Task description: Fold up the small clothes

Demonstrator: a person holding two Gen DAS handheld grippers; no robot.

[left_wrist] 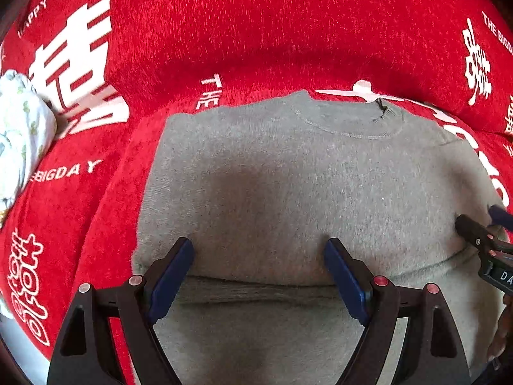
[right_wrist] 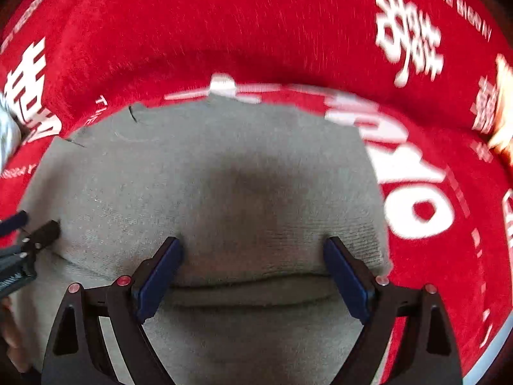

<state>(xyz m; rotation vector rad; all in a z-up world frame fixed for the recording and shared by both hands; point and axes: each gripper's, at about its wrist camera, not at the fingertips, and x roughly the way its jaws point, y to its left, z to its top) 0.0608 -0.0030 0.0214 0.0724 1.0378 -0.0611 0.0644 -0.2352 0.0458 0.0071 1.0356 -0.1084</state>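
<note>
A small grey sweater (left_wrist: 288, 176) (right_wrist: 208, 176) lies flat on a red blanket, its round neckline (left_wrist: 346, 122) at the far side. A raised crease (left_wrist: 256, 288) (right_wrist: 250, 288) runs across its near part. My left gripper (left_wrist: 259, 243) stands open over the sweater's left half, both blue pads wide apart with the tips down at the cloth just beyond the crease. My right gripper (right_wrist: 253, 242) stands open the same way over the right half. Each gripper shows at the edge of the other's view: the right gripper (left_wrist: 481, 231), the left gripper (right_wrist: 32, 231). Neither pinches any cloth.
The red blanket (left_wrist: 224, 32) (right_wrist: 256, 32) with white lettering covers the whole surface and rises in a soft ridge behind the sweater. A white flowered cloth (left_wrist: 19, 128) lies bunched at the far left. A blurred bright patch (right_wrist: 503, 112) sits at the right edge.
</note>
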